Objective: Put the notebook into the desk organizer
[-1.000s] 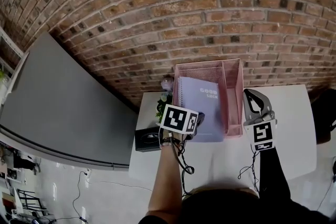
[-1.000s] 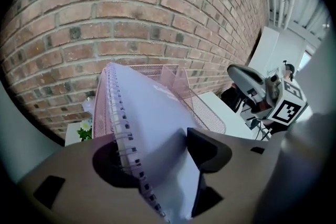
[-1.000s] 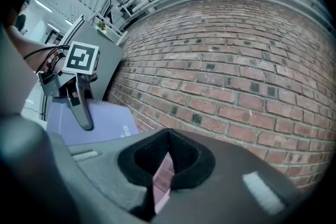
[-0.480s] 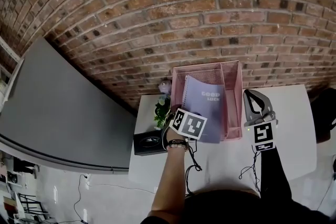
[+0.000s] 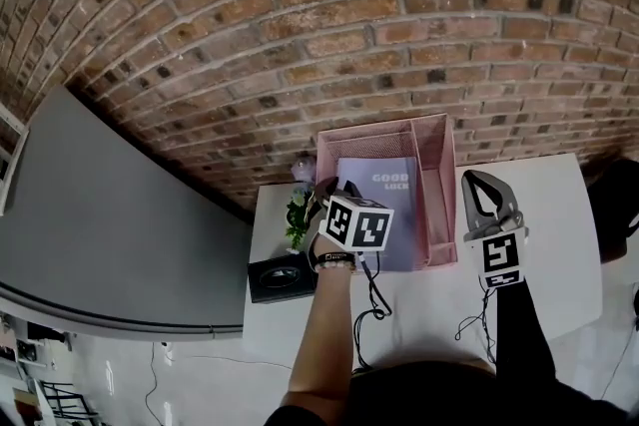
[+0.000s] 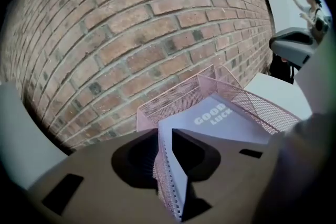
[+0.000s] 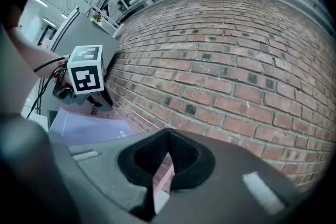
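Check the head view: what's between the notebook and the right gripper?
Head view: only the desk organizer's mesh divider and its narrow side compartment, which looks empty. The right gripper sits at that compartment's outer wall.

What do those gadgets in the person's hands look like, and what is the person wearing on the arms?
The left gripper and right gripper are grey with black-lined jaws. Each carries a white cube with black square markers and trails a black cable. On the right side there is a black sleeve; on the left only a dark wristband.
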`<state>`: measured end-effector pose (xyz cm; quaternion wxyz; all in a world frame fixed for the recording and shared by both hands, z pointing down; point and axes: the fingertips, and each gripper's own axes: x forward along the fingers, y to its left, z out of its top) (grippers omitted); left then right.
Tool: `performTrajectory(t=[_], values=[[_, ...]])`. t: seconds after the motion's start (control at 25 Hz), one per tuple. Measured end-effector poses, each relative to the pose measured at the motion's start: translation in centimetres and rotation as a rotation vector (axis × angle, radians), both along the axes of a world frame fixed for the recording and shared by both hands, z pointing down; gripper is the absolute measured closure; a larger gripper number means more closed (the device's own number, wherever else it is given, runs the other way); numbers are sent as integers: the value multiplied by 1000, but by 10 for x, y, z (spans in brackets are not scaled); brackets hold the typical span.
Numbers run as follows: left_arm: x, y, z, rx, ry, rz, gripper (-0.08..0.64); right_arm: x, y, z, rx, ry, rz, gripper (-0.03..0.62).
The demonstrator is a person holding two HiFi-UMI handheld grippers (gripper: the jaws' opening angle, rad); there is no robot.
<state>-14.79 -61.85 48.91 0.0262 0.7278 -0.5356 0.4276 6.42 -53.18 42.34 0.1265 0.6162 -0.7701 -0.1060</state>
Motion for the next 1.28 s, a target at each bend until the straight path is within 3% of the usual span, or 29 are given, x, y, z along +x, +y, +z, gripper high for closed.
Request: performTrajectory(t=[0.24, 0.72, 1.08, 1.28], values=[[9, -2, 16, -40, 23, 29, 434, 7, -4, 4, -8, -1, 19, 592], [14, 16, 2, -27, 101, 43, 387, -2, 5, -4, 3, -37, -18, 592], [18, 60, -24, 48, 155, 24, 354, -5, 41, -12, 1, -86, -73, 592], [24, 91, -40, 134, 180, -8, 341, 0, 70, -17, 0, -112, -111, 592]])
